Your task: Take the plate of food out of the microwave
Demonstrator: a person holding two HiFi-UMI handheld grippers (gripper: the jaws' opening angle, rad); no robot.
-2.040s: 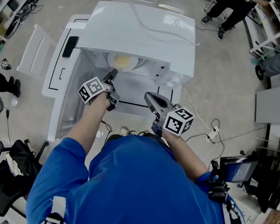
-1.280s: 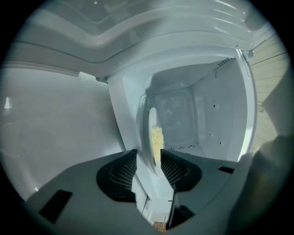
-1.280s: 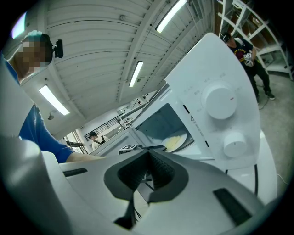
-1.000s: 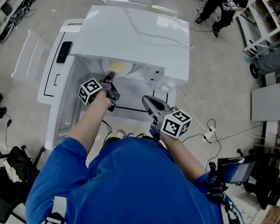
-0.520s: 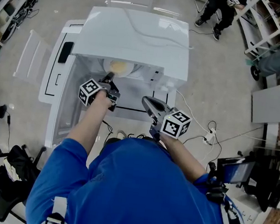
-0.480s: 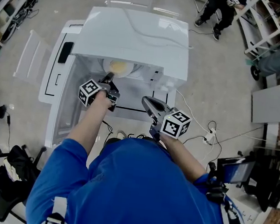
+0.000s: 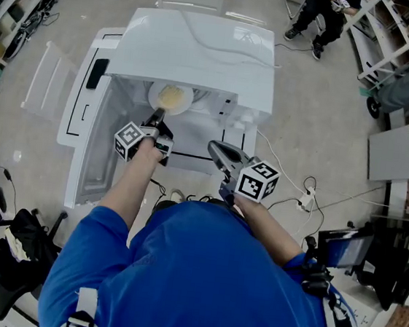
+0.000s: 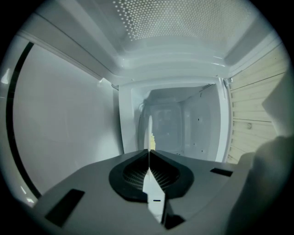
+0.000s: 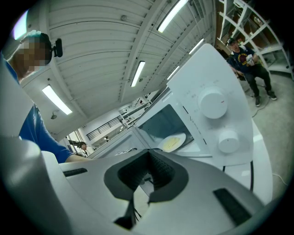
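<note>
Since half a second ago the plate (image 7: 153,97) has come forward out from under the microwave (image 7: 203,49) top, and its whole round now shows at the microwave's open mouth; the left hand-held gripper (image 7: 157,119) has drawn back from the microwave with it; its jaws have just been closing, and they now pinch the plate's near rim; in the left gripper view the plate (image 8: 149,128) stands edge-on as a thin white line between the pads, with the microwave's white cavity behind it; the yellow food (image 7: 172,97) lies on the plate's middle.

The door (image 7: 79,108) hangs open to the left of the microwave; the right hand-held gripper (image 7: 218,150) hovers just in front of the microwave's mouth, right of the plate and clear of it; its jaws meet at their tips with nothing between them; the right gripper view looks past them at the microwave's front, where the plate (image 9: 182,137) with its food (image 9: 172,143) sits in the opening, left of two round knobs (image 9: 213,104).
</note>
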